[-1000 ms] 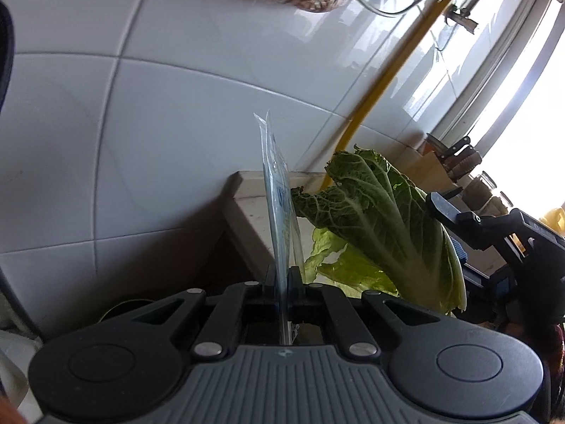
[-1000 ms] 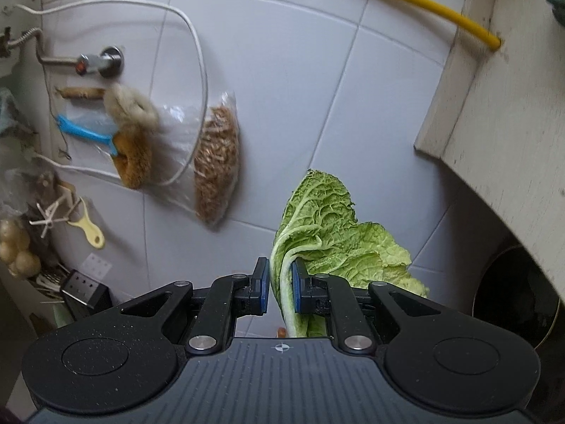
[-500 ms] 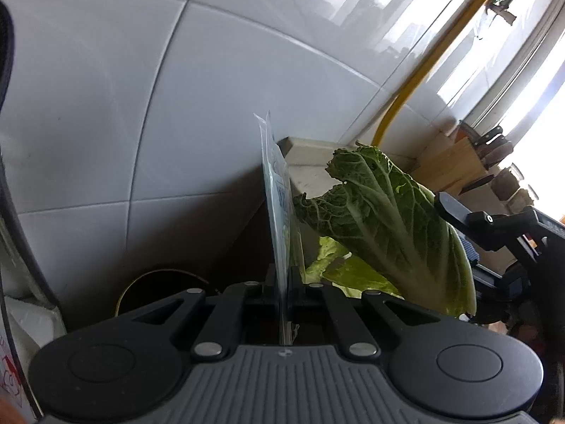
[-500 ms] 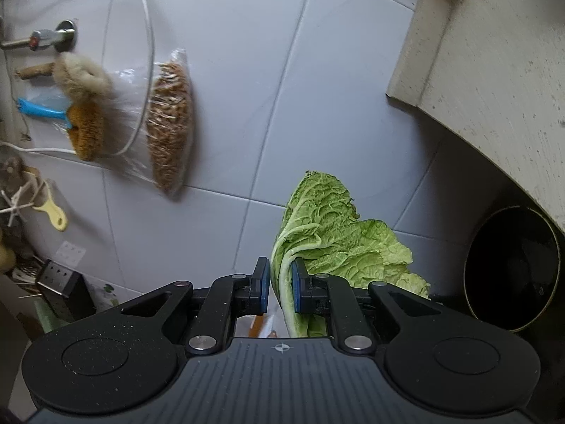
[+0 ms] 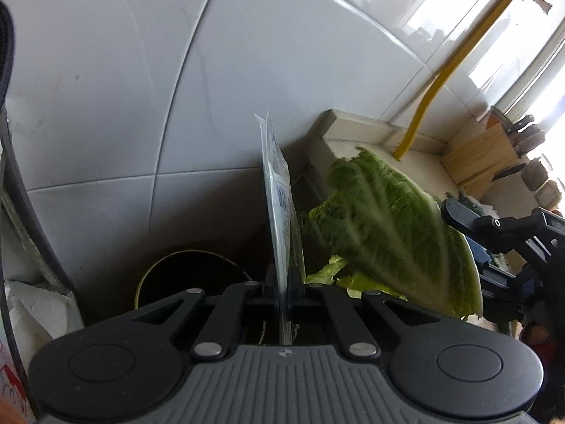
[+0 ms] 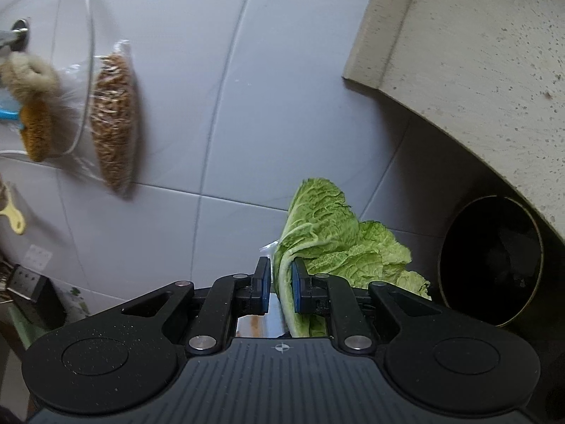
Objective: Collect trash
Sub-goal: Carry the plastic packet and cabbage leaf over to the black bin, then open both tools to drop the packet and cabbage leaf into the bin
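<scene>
Bin (image 6: pixel 491 261) nearer, counter (image 6: pixel 476 53) overhead

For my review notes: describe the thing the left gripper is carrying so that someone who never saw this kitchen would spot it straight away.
Start at the white tiled wall and drop to the left gripper at the bottom of its view. Clamped upright between its fingers stands a thin clear plastic wrapper with blue print. Unlike the cabbage leaf beside it, held by the right gripper, it is flat, see-through and seen edge-on.

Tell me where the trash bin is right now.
The dark round trash bin sits low at the right of the right wrist view, under the stone counter, just right of the cabbage leaf.
</scene>
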`<state>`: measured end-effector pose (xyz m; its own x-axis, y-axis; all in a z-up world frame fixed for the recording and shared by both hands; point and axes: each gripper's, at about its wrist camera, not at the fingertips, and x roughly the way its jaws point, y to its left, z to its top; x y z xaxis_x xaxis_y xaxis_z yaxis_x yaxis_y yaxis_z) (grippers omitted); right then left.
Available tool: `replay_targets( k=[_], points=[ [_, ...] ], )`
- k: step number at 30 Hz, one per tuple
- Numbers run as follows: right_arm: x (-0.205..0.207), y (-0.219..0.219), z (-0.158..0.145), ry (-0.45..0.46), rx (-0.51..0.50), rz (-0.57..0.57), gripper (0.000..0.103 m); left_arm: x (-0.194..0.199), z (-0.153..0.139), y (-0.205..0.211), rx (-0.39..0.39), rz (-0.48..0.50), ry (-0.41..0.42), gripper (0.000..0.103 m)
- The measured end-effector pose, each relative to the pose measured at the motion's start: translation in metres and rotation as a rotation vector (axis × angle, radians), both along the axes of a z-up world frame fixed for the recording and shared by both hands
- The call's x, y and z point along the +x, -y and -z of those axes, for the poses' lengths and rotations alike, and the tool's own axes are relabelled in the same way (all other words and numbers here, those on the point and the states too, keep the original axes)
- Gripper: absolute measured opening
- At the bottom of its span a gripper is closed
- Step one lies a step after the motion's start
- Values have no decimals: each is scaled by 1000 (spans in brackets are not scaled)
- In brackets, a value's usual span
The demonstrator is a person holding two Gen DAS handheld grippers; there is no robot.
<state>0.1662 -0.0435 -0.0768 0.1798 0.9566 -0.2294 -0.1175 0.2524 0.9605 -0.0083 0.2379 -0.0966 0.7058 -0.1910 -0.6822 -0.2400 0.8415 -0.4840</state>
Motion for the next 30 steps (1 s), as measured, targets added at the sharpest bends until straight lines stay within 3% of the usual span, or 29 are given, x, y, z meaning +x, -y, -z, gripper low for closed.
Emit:
replay_targets(
  k=[10,11,13,18,24,30],
  points=[
    [20,-27,24,4,-85,-26,18,27,28,-8,57,9,-117,4],
    [21,-30,27,4,-97,-27,18,33,34,-8,74,14,-151,7],
    [22,-35,33,2,-110,-39,18,46,45,-7,102,26,-216,28],
    [20,-38,45,-26,-129,-53,18,60,59,-4,179,35,-300,38],
    [14,-27,37,-19,-106,-46,22,57,56,-8,179,13,-284,42],
    [0,-15,26,23,-156,-50,27,54,51,10,330,56,-254,43]
  ],
)
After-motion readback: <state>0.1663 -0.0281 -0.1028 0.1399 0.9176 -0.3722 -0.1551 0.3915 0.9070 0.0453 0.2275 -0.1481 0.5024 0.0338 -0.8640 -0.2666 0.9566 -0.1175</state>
